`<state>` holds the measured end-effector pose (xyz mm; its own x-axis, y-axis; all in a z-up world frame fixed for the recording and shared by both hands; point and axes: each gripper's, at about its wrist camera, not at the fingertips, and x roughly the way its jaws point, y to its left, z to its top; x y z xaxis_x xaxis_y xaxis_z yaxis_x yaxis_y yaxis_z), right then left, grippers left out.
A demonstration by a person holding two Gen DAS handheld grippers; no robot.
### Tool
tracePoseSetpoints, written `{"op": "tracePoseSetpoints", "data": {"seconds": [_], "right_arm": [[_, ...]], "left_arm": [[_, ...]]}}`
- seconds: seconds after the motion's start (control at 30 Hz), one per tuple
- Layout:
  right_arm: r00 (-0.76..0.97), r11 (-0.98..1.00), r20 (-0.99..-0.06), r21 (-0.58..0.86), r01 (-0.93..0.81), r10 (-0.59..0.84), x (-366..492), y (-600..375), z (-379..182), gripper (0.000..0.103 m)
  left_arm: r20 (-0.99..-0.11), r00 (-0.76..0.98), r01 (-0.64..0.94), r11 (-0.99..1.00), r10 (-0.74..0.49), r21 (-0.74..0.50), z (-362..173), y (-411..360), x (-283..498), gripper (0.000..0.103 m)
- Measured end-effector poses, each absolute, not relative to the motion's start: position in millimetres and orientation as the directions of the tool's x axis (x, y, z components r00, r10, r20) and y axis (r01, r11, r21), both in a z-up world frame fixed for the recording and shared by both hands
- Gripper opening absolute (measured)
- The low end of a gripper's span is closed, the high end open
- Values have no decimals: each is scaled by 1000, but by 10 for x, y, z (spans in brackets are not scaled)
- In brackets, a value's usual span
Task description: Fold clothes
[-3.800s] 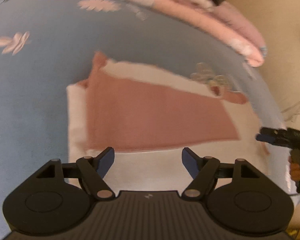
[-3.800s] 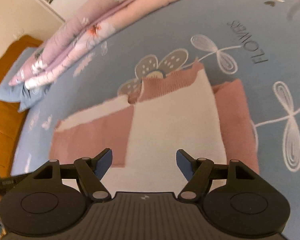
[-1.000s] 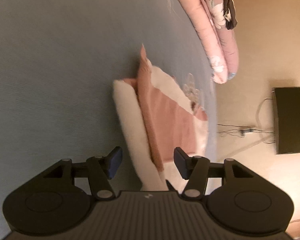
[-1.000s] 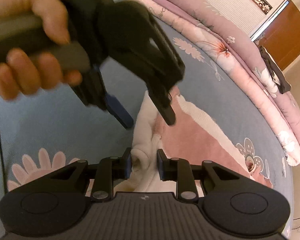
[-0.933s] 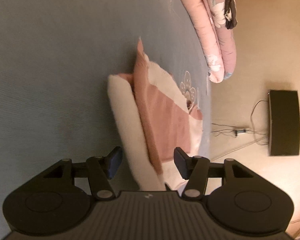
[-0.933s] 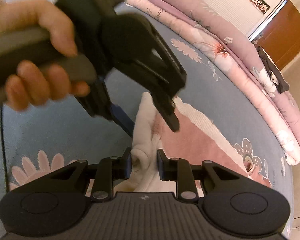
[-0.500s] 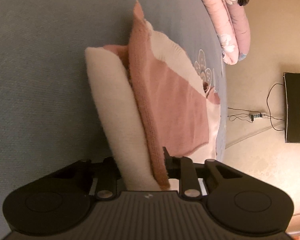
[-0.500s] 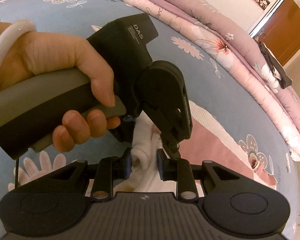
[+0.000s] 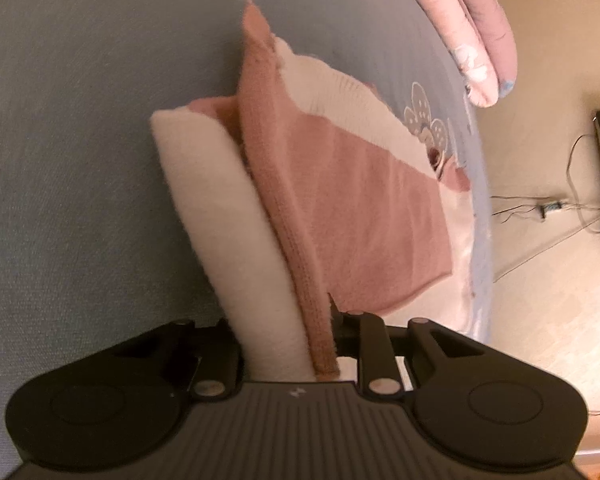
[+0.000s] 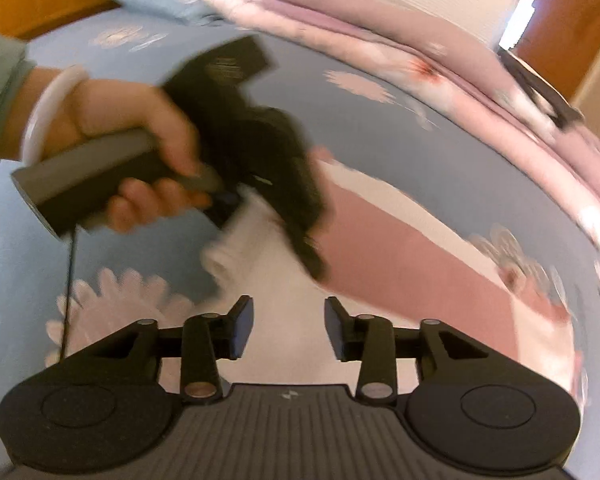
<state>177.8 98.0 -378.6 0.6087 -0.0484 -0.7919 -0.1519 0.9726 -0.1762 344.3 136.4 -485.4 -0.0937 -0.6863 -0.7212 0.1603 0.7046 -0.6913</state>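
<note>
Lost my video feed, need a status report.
Left gripper shut on sweater edge. Right gripper just opened, nothing between pads. Sweater part-folded on bed. Nothing in the way.

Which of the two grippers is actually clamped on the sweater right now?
The left gripper: its fingers pinch the sweater's folded pink and white edge. The right gripper has just been opening, nothing pressed between its fingers.
</note>
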Motion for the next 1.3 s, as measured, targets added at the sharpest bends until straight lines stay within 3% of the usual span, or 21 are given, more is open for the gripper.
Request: {"op": "tracePoseSetpoints", "data": {"seconds": [0.2, 0.3, 0.33, 0.4, 0.57, 0.77, 0.97, 1.3], "right_arm": [[525, 986, -849, 33, 166, -60, 1511, -896, -3755, 51], [568, 942, -823, 165, 291, -31, 1366, -1905, -3718, 61], [588, 927, -809, 220, 303, -1, 1352, -2240, -3726, 72], [622, 897, -782, 311, 315, 53, 1344, -2823, -3760, 74], [631, 747, -697, 608, 269, 340, 1527, -3878, -4216, 74], [561, 589, -607, 771, 242, 563, 1714, -4272, -4827, 74], [574, 471, -480, 864, 177, 664, 1965, -4376, -5031, 74], [487, 501, -489, 858, 118, 723, 2054, -4167, -4995, 76]], "left_arm": [[-787, -62, 228, 758, -614, -611, -4733, 1256, 3392, 22], [-813, -45, 256, 780, -580, -571, -4684, 1197, 3362, 22], [-822, -37, 271, 786, -568, -555, -4665, 1175, 3348, 22], [-833, -29, 276, 797, -552, -537, -4640, 1131, 3338, 22], [-860, -21, 270, 825, -510, -496, -4602, 1096, 3320, 22], [-898, -15, 263, 865, -440, -428, -4546, 985, 3304, 23], [-907, 5, 232, 883, -421, -409, -4539, 916, 3275, 23], [-914, 13, 219, 893, -405, -393, -4508, 873, 3268, 23]]}}
